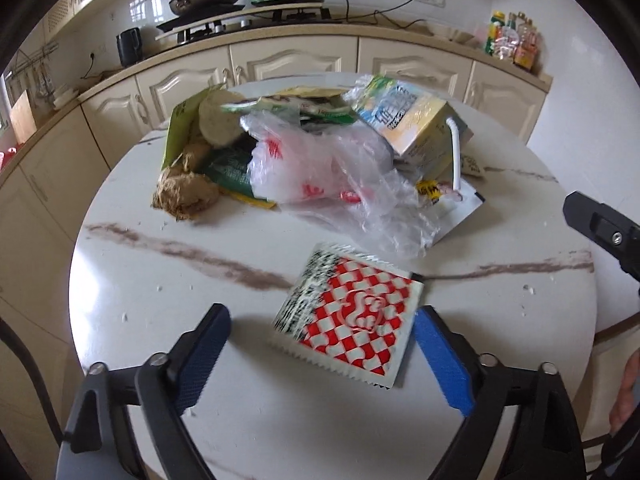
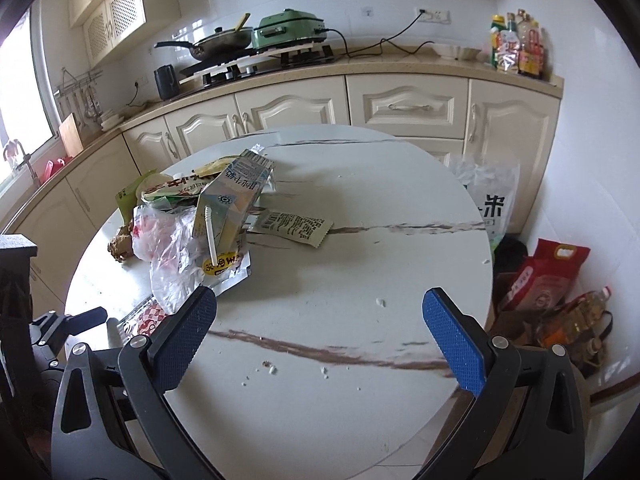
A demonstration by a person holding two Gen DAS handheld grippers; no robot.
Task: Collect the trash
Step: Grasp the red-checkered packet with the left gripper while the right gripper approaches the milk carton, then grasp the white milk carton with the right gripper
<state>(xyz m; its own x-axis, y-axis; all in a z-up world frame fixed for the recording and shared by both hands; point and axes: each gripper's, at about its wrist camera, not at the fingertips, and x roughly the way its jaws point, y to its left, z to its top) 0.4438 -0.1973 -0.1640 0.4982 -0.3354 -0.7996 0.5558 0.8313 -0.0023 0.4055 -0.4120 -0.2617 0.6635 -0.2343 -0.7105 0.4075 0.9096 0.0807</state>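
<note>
Currently nothing collected. Left tongs (image 1: 320, 344) released, straddling checkered wrapper (image 1: 348, 316) at near desk (image 1: 160, 320) edge, pads clear. Right tongs (image 2: 320, 340) released, empty. Trash pile (image 1: 312, 152) toward far edge untouched; all pickups remain.

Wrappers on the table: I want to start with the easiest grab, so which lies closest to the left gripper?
The red-and-white checkered packet, lying flat and alone between the open left gripper fingers. The other wrappers sit farther back in the pile.

left gripper (image 1: 322, 344) open, right gripper (image 2: 320, 336) open
</note>
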